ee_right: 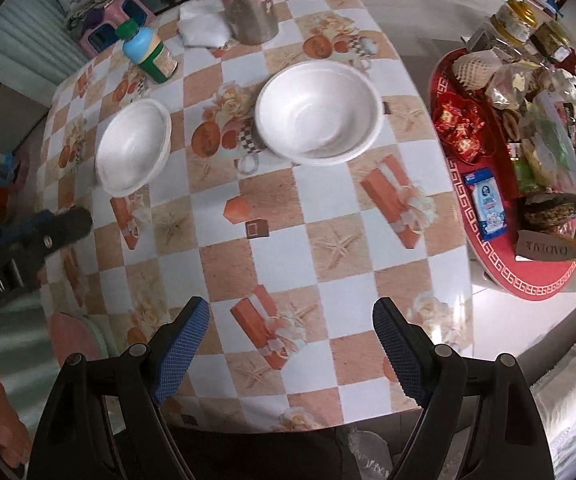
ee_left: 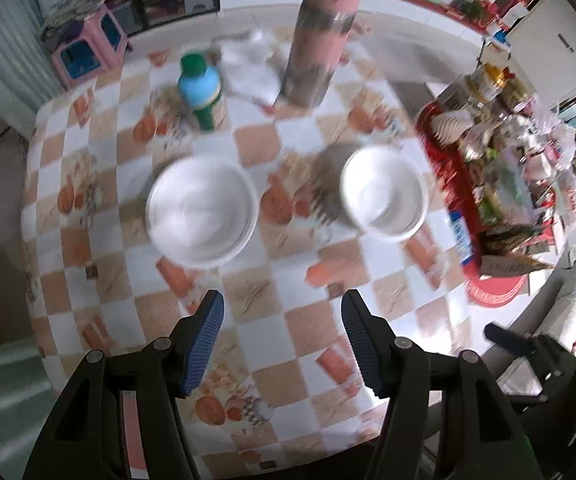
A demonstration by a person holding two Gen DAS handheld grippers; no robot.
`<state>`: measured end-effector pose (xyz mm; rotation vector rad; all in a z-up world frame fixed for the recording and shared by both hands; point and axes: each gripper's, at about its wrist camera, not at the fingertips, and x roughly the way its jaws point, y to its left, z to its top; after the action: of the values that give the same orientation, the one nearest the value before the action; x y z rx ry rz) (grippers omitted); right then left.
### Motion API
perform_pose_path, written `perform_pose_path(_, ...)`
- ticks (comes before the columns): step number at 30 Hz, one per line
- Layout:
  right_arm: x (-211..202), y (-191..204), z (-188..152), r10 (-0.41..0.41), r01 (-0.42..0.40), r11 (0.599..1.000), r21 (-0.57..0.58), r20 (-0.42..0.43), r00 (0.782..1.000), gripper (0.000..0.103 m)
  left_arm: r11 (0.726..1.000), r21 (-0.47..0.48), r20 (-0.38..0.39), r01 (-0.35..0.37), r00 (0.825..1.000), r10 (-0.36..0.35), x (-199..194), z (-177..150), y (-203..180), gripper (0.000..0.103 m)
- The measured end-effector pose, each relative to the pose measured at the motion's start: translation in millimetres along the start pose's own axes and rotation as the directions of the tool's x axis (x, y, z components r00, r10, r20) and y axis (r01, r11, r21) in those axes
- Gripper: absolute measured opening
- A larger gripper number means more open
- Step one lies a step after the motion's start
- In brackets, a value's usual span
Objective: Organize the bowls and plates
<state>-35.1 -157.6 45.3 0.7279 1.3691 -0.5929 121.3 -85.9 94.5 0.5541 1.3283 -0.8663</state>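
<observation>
1. The left claw [ee_left: 282, 342] is wide open and holds nothing. It hangs over the bench [ee_left: 256, 332], near the front edge.
2. The right claw [ee_right: 289, 346] is wide open too, with nothing between its blue pads [ee_right: 180, 354]. It also hangs above the bench, well back from the dishes.
3. Ahead of the claws sit 2 white things, well apart from each other. On the left is the plate stack [ee_right: 134, 146]; its rim looks like it has more than 1 layer, but how many is hard to tell. On the right is the deeper bowl [ee_right: 317, 110].
4. Farther back stand a green-capped bottle [ee_right: 148, 52], a tall pink flask [ee_right: 248, 0] and a white cloth [ee_right: 202, 26].
5. Off to the right, a red tray [ee_right: 527, 280] is piled with snacks.
6. The task looks like it is near the start. No claw touches a dish. The bowl and the plate stack lie apart, so sorting them is probably left to do.
</observation>
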Motion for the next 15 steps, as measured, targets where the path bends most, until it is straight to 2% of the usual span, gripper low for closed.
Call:
perform_pose_path(6, -39, -7, 15, 0.015, -0.013, 0.999, -0.033, 0.044, 0.999, 0.085, 0.999, 0.005, 0.078, 0.035, 0.996, -0.036, -47, 30, -20, 0.066)
perform_pose_path(8, -58, -7, 23, 0.0, 0.004, 0.998, -0.056, 0.079, 0.997, 0.085, 0.999, 0.008, 0.112, 0.054, 0.992, -0.055, -62, 36, -26, 0.071)
perform_pose_path(9, -73, -6, 29, -0.003, 0.011, 0.997, -0.073, 0.105, 0.994, 0.085, 0.998, 0.015, 0.127, 0.055, 0.99, -0.056, -68, 37, -30, 0.077)
perform_pose_path(11, -94, -4, 38, -0.008, 0.022, 0.995, -0.099, 0.145, 0.989, 0.085, 0.998, 0.027, 0.128, 0.06, 0.99, -0.063, -69, 35, -33, 0.078)
perform_pose_path(15, -130, 2, 51, -0.071, 0.107, 0.98, -0.166, 0.208, 0.975, 0.085, 0.997, 0.045, 0.067, 0.06, 0.996, -0.063, -47, 19, -34, 0.078)
